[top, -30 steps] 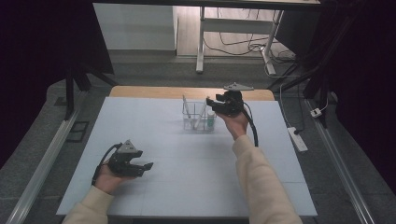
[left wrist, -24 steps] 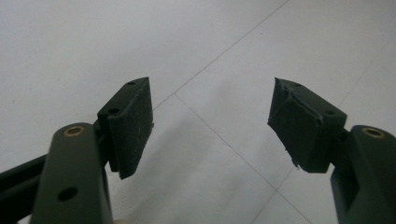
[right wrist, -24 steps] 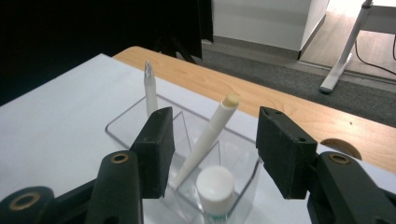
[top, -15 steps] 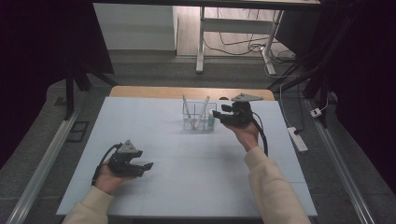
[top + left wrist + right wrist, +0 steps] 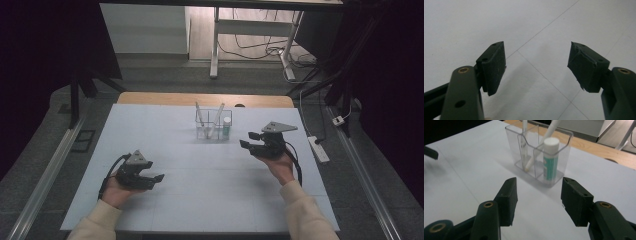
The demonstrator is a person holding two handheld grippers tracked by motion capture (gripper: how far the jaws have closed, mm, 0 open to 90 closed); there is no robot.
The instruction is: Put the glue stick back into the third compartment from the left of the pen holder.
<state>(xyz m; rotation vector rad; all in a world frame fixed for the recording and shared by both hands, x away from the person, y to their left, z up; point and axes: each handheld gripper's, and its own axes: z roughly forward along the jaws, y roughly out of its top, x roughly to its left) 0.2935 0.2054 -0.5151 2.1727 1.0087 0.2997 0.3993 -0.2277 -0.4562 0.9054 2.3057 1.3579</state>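
Clear plastic organizer (image 5: pixel 213 125) with open-topped compartments stood upright at the far middle of the pale table (image 5: pixel 200 200). Held two white pens (image 5: pixel 541 145), leaning, and a white-capped teal glue stick (image 5: pixel 550 160), upright in its own compartment. Right gripper (image 5: pixel 537 201) hovered near, pointed at it, jaws apart, empty. Left gripper (image 5: pixel 537 70) lay well apart at near left, jaws spread, empty.
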